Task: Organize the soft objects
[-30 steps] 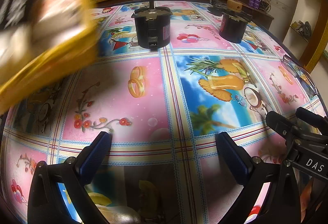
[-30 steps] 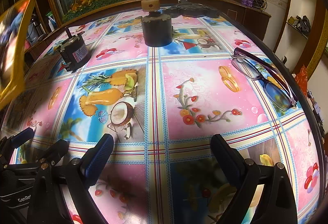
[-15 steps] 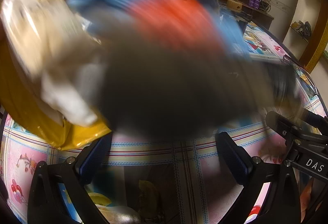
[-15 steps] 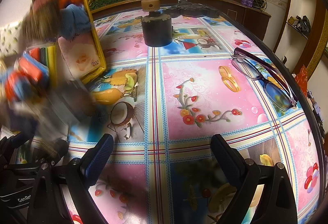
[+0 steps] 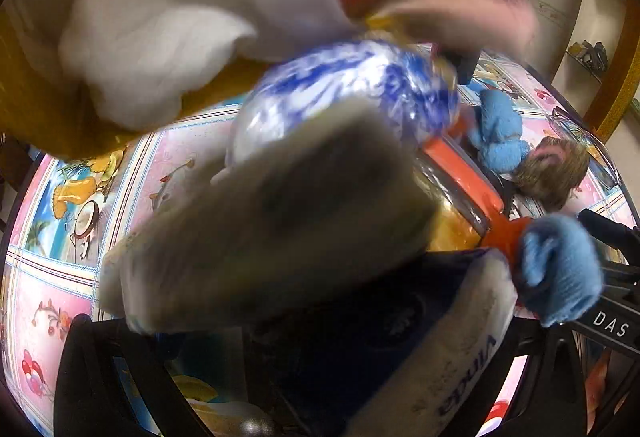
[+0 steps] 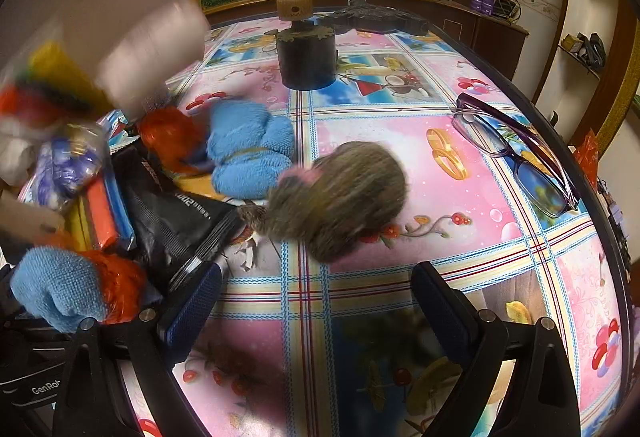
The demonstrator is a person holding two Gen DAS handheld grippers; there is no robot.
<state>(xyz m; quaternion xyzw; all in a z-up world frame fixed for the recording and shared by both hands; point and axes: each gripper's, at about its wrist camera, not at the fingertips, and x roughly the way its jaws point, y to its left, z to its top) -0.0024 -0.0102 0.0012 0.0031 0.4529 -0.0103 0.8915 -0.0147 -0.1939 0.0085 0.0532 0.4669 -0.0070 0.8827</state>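
Observation:
A pile of soft things tumbles onto the table from a tipped yellow bag held by a hand. Blurred in mid-air are a white cushion-like lump, a blue-and-white wrapped bundle and a grey pack. A dark blue tissue pack lies across my left gripper, hiding its fingertips; its arms stand wide apart. On the table lie a blue towel, a brown furry ball, a black pouch and a blue cloth. My right gripper is open and holds nothing.
Purple glasses lie at the right on the patterned tablecloth. A black cylinder with a wooden cap stands at the back, with a flat black object behind it. A shelf and cabinets are at the far right.
The yellow bag swung in from the left and emptied. Soft items dropped in front of the left gripper, and the furry ball rolled before the right one. Neither gripper moved.

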